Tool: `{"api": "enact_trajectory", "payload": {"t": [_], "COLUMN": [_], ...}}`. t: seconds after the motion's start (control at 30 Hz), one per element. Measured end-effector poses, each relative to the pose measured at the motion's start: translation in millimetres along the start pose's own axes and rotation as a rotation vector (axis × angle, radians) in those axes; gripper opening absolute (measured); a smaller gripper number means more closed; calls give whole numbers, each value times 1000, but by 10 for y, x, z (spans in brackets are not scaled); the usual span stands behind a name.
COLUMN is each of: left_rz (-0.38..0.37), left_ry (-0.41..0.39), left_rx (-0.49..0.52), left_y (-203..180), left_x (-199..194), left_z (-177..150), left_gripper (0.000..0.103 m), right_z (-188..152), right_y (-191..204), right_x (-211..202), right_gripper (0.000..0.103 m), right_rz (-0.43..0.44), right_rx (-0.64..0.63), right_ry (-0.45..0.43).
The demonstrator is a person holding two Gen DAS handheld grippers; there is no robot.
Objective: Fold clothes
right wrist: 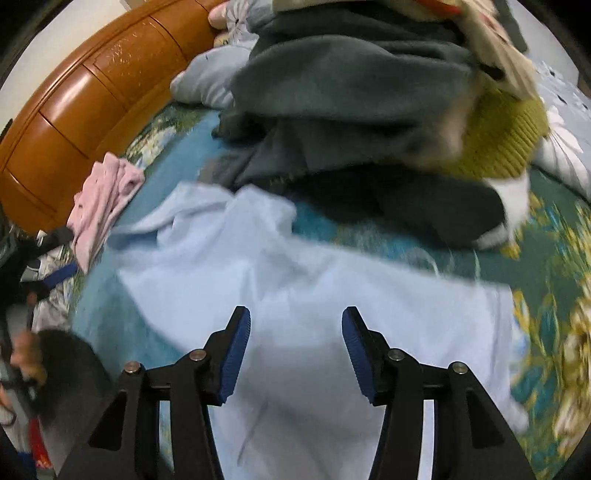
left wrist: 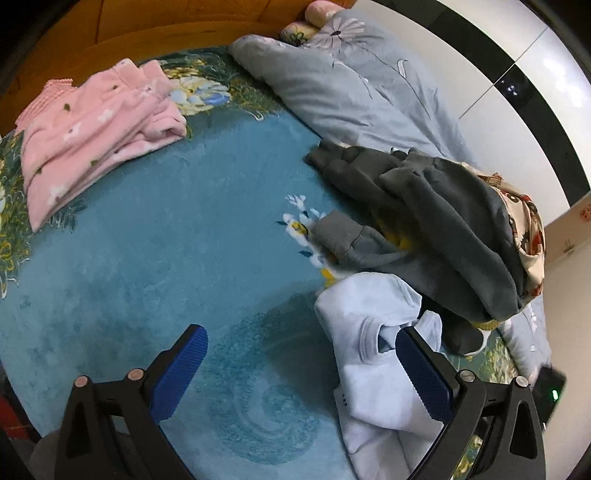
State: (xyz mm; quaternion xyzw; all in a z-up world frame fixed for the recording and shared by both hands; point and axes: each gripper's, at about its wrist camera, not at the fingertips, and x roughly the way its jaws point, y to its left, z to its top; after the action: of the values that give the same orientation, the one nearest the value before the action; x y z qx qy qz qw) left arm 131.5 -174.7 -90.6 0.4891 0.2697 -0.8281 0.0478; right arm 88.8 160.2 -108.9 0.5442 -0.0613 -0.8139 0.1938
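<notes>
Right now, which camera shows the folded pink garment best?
The left wrist view: the pink garment lies sharp and whole on the blue bedspread. The right wrist view shows it small, blurred, near the left edge.

In the left wrist view, a folded garment lies far left on the blanket, near the wooden headboard behind it, while a quilt lies far right. Nearer on the right, a heap of clothes rests on the blanket, and a crumpled shirt lies just before it, near right. In the right wrist view that shirt spreads nearest, the heap behind it.
</notes>
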Motion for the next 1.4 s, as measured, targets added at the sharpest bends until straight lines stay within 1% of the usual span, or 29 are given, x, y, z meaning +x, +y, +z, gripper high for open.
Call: {"api": "enact_trajectory", "payload": {"t": [0.1, 0.17, 0.23, 0.27, 0.3, 0.4, 0.5, 0.6, 0.67, 0.77, 0.83, 0.9, 0.93, 0.97, 1.0, 1.1, 1.13, 1.17, 1.2, 1.23, 1.27, 1.3, 1.33, 1.4], "left_rz": [-1, 3, -4, -10, -12, -26, -44, -73, -90, -81, -46, -15, -20, -28, -31, -32, -42, -51, -58, -57, -57, -69, -99, -158], "left_ry": [15, 21, 22, 23, 26, 44, 77, 165, 230, 314, 350, 407, 430, 459, 477, 508, 511, 513, 517, 516, 508, 499, 482, 447], "left_rx": [-11, -23, -40, -51, -58, -52, -8, 22, -3, -23, -1, 8, -6, -30, -48, -91, -102, -114, -128, -138, -148, -157, -172, -200], "left_y": [31, 68, 109, 129, 131, 64, -139, -351, -425, -568, -689, -774, -785, -788, -786, -760, -751, -740, -723, -704, -679, -656, -627, -576], "left_x": [6, -9, -21, -24, -19, 27, 121, 362, 564, 847, 972, 1128, 1192, 1263, 1303, 1366, 1363, 1359, 1351, 1337, 1307, 1267, 1199, 1061], "left_z": [2, 14, 49, 82, 114, 229, 341, 390, 401, 419, 429, 412, 398, 373, 355, 317, 318, 320, 328, 338, 351, 363, 380, 416], "left_gripper": [103, 103, 103, 103, 103, 103, 103, 103, 102, 100, 100, 97, 92, 90, 84, 69, 59, 45, 35, 19, 12, 10, 7, 6], "right_z": [253, 322, 344, 320, 293, 106, -165, -449, -609, -819, -912, -959, -971, -965, -956, -931, -947, -963, -975, -973, -967, -961, -941, -872], "right_y": [73, 98, 120, 136, 154, 298, 440, 527, 551, 619, 641, 638, 631, 615, 606, 579, 589, 598, 609, 610, 597, 581, 543, 432], "right_x": [313, 469, 555, 529, 501, 280, -9, -278, -370, -441, -475, -510, -531, -548, -548, -550, -554, -557, -564, -575, -593, -613, -643, -731], "right_gripper": [53, 53, 32, 7, 4, 3, 3, 3, 3, 3, 3, 3, 3, 3, 3, 3, 3, 3, 3, 3, 3, 3, 3, 3], "right_rz": [15, 0, -8, -19, -30, -21, 11, 24, 52, 75, 86, 94, 95, 93, 92, 89, 90, 90, 93, 98, 97, 96, 86, 48], "right_rx": [-19, -16, -4, -15, -27, -119, -207, -289, -300, -320, -321, -314, -312, -308, -302, -286, -288, -291, -291, -288, -282, -275, -259, -218], "right_ry": [7, 42, 71, 68, 64, 39, 35, 35, 60, 92, 102, 105, 104, 100, 101, 107, 110, 113, 116, 116, 113, 109, 101, 71]}}
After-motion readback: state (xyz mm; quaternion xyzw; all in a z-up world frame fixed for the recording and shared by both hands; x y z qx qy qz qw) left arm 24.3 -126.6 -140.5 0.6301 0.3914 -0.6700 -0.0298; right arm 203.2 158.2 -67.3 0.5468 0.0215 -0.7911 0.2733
